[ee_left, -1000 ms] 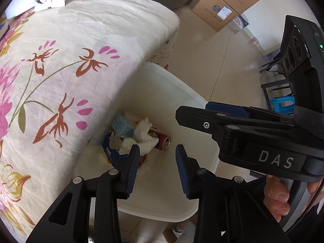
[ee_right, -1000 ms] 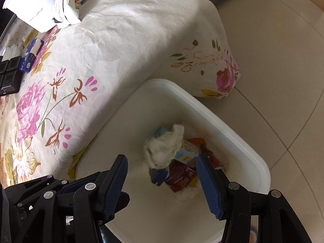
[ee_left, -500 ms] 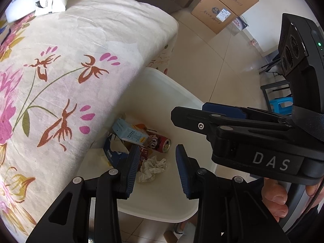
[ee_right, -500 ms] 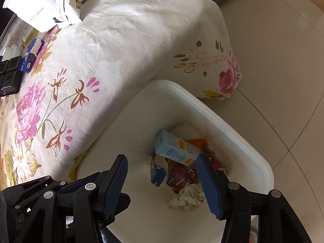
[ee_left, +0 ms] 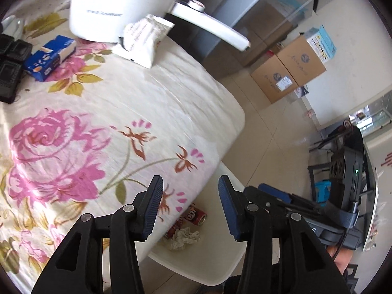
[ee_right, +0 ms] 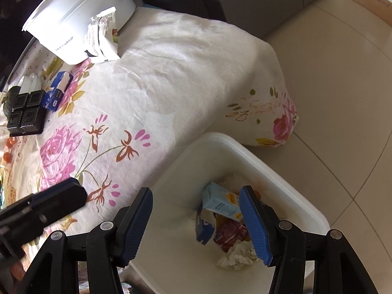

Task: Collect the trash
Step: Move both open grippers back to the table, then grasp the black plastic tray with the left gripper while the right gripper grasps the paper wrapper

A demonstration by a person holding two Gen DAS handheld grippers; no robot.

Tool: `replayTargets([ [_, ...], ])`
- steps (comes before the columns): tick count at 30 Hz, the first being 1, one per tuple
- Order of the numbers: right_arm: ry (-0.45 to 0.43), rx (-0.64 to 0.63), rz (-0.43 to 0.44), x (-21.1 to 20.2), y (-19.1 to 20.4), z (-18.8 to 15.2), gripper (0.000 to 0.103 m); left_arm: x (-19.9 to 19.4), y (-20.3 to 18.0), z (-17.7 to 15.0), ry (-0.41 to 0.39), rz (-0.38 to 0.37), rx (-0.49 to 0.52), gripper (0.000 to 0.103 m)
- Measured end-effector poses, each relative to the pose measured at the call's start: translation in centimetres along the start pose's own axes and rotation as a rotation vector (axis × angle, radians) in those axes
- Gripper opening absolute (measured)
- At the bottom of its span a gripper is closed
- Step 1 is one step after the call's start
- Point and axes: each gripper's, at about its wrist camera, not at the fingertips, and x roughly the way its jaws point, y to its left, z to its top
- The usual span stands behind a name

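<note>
Hovering over the edge of the flower-printed cream tablecloth (ee_left: pixel 103 127) that covers the tabletop, the left gripper (ee_left: pixel 190 204) has its blue-padded jaws moderately apart with nothing between them; they have just been opening. Beside the tabletop, on the tiled floor, stands the white plastic bin (ee_right: pixel 281 169), and the collected trash lies at its bottom: a crumpled white tissue (ee_right: pixel 238 254), a light blue drink carton (ee_right: pixel 220 202), a red wrapper (ee_right: pixel 229 232) and a dark blue packet (ee_right: pixel 203 230). From the left wrist view a red drink can (ee_left: pixel 196 216) shows lying on its side next to the same tissue.

Pointing down into the bin, the right gripper (ee_right: pixel 201 225) holds its jaws wide and empty, above the trash without touching it; they too have just opened slightly.

Farther back on the cloth sit a white electric pot (ee_left: pixel 122 5) with a long handle, a torn white printed paper bag (ee_left: pixel 142 41) leaning against it, a blue tissue box (ee_left: pixel 50 57) and a black gridded tray (ee_right: pixel 27 114).
</note>
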Motion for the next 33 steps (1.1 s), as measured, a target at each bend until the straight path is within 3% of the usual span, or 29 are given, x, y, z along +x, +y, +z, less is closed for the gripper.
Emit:
replayTargets([
  [4,-0.017,0.009,0.025,-0.1,0.6,0.5,0.064,-3.0,3.6,2.0,-0.064,-0.004,-0.114,0.051],
  [8,-0.02,0.014,0.037,0.5,1.3,1.0,0.064,-6.7,8.0,3.7,-0.144,-0.012,-0.228,0.063],
  [13,-0.016,0.014,0.049,1.9,2.4,1.7,0.064,-10.3,13.8,4.2,-0.235,-0.032,-0.402,0.064],
  [17,-0.01,0.007,0.05,3.2,3.5,2.2,0.064,-13.2,19.0,3.9,-0.352,0.035,-0.581,0.064],
  [20,0.004,0.005,0.058,4.3,4.3,2.6,0.064,-14.3,22.1,4.2,-0.404,0.071,-0.662,0.064],
  [23,0.012,-0.001,0.063,5.2,5.2,2.8,0.065,-14.3,24.0,5.1,-0.405,0.081,-0.685,0.064],
  [27,0.014,0.005,0.093,5.6,6.5,3.4,0.065,-13.1,24.8,7.2,-0.376,0.097,-0.62,0.065],
  [31,-0.01,-0.023,0.105,5.4,8.4,3.9,0.065,-11.9,25.8,8.7,-0.383,0.22,-0.566,0.07],
  [33,-0.012,-0.023,0.121,5.5,9.1,4.2,0.065,-11.0,26.6,8.9,-0.363,0.242,-0.555,0.07],
])
